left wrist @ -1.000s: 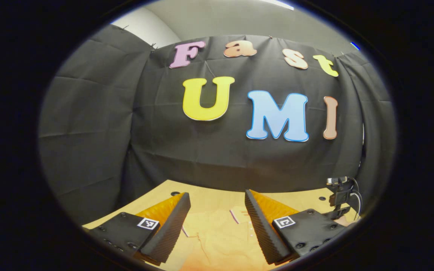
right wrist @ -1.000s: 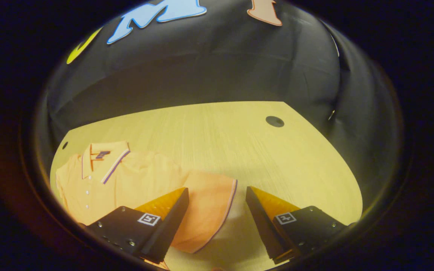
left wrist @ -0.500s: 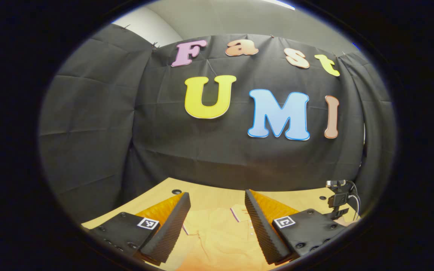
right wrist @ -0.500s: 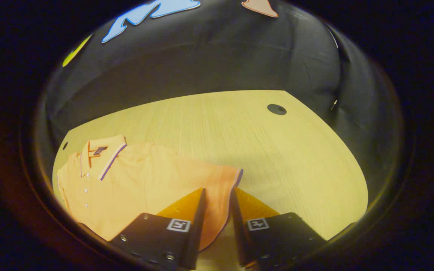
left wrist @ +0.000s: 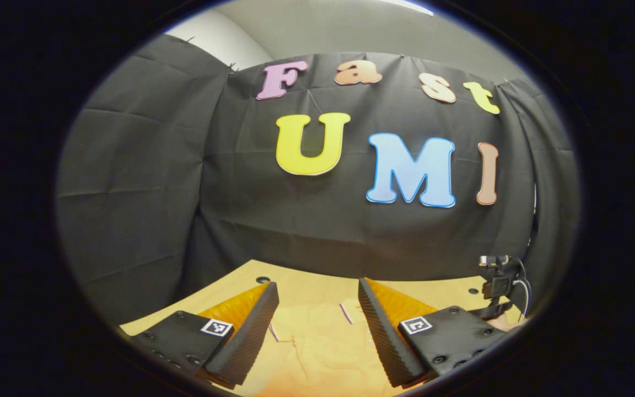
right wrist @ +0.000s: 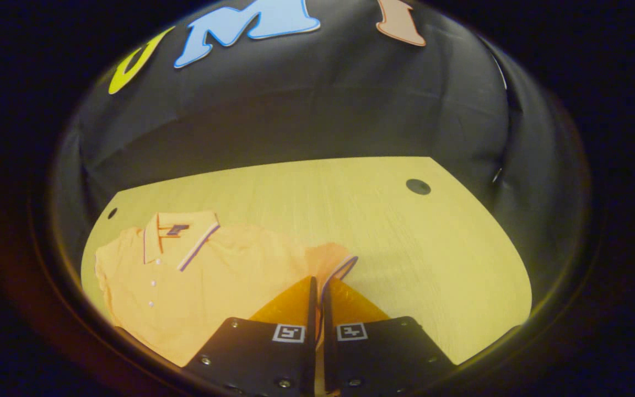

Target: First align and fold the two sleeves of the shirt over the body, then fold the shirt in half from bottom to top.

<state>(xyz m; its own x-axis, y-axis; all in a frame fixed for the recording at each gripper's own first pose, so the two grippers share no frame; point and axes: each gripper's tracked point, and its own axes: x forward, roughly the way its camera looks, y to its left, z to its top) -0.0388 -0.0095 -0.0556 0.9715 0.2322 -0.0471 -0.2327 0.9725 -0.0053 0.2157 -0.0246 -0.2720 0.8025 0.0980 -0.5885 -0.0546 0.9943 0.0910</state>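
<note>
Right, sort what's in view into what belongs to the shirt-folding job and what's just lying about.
Belongs to the job:
- orange polo shirt, lying flat on the table
- its sleeve, pinched in the right claw
- left claw, open above the shirt

Just lying about:
- wooden table
- round hole in the tabletop
- small camera on a stand at the table's edge

A: What is the right gripper [right wrist: 318,286] doing?
B: Its fingers [right wrist: 287,300] are pinching the sleeve [right wrist: 333,263], whose striped cuff is sticking up between them.
A: And the shirt [right wrist: 196,281]?
B: It is lying flat on the tabletop [right wrist: 383,231], collar [right wrist: 177,234] pointing toward the wall, buttons facing up.
</note>
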